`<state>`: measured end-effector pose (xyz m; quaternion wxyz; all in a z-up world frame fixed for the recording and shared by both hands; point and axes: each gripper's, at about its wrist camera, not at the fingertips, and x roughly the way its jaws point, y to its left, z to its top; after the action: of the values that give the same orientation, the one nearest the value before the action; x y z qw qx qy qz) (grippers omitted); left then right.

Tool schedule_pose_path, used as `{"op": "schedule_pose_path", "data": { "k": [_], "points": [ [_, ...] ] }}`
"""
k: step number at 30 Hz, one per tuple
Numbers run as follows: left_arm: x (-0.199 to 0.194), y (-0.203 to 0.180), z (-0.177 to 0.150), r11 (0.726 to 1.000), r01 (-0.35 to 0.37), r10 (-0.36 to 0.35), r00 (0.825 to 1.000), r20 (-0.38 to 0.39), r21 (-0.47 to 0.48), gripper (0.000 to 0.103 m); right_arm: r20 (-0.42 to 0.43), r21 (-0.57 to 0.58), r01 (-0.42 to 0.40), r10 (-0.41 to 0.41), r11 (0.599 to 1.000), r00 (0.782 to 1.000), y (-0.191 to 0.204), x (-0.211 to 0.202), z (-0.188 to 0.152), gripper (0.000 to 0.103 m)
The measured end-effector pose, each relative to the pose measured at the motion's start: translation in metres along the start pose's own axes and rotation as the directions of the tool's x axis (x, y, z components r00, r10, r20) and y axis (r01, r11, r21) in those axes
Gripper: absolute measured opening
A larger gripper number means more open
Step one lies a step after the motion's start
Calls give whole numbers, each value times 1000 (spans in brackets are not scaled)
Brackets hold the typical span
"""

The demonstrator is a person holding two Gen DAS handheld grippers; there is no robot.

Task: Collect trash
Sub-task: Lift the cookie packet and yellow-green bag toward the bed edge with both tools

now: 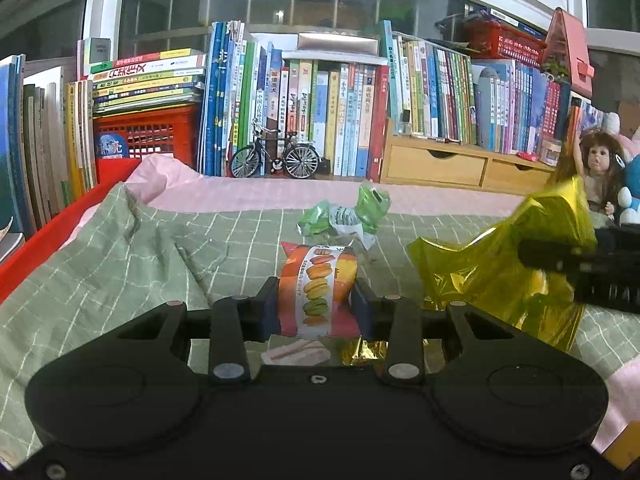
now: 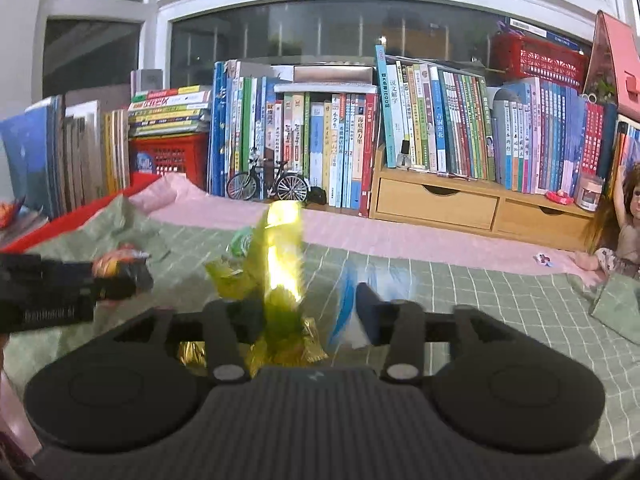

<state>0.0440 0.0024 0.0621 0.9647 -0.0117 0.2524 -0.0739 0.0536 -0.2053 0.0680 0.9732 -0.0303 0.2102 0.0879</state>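
An orange macaron snack packet [image 1: 318,280] stands upright between the fingers of my left gripper [image 1: 316,302], which is shut on it above the green checked cloth [image 1: 120,272]. From the right wrist view, that left gripper [image 2: 132,276] and the packet [image 2: 114,264] sit at the left. A crumpled green wrapper [image 1: 348,216] lies further back on the cloth. A yellow cellophane wrapper [image 2: 280,264] rises between the spread fingers of my right gripper [image 2: 308,308], close to its left finger. The right gripper [image 1: 532,258] pokes into that yellow wrapper [image 1: 492,268] at the right.
A gold foil scrap [image 1: 364,350] and a pale wrapper [image 1: 296,352] lie under the left gripper. A blurred blue-white wrapper [image 2: 346,304] lies by my right finger. Books, a model bicycle [image 1: 276,156], wooden drawers [image 1: 440,168] and a doll [image 1: 596,168] line the back.
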Motion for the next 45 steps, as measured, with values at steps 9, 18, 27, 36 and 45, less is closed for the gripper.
{"op": "schedule_pose_path", "data": {
  "k": [9,18,27,36,45],
  "points": [
    [4,-2,-6,1000,12,-12,1000,-23,6,36,-82,-28,-46,43,999,996,11,9,-28,61],
    [-5,-4,-13,999,40,-40,998,-37,3,36,-103,-32,-89,85,996,991,14,-4,-35,37],
    [-19,-7,-28,998,62,-61,996,-59,11,36,-138,-43,-105,98,993,986,9,-23,-55,75],
    [-27,-9,-38,997,83,-82,994,-79,7,36,-152,-7,-104,102,995,983,7,-33,-67,28],
    [-47,-15,-42,994,107,-106,992,-67,18,34,-114,15,-91,92,996,989,10,-53,-61,21]
  ]
}}
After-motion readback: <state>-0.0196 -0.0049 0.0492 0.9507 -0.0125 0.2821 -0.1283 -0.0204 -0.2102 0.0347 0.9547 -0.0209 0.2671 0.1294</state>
